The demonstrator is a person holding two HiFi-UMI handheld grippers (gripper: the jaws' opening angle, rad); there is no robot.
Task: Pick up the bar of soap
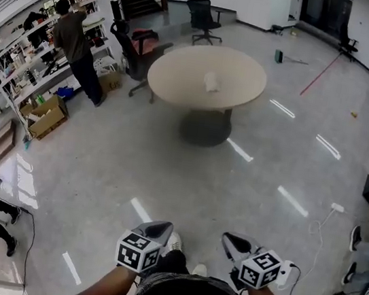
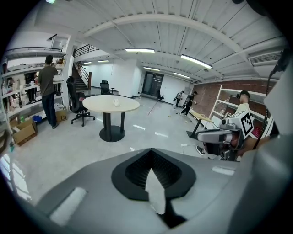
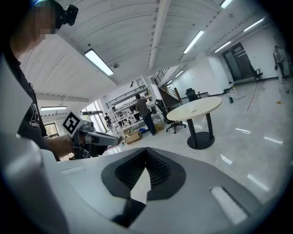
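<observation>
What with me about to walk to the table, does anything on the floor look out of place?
Yes. A red pole and what looks like a green-headed broom lie flat on the floor beyond the round table, and a loose white cable trails across the floor at right.

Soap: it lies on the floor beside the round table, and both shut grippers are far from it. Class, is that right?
Not quite. The soap lies on top of the round table, not on the floor beside it, as the head view shows. The rest holds: the left gripper and the right gripper are shut and far from it.
</observation>
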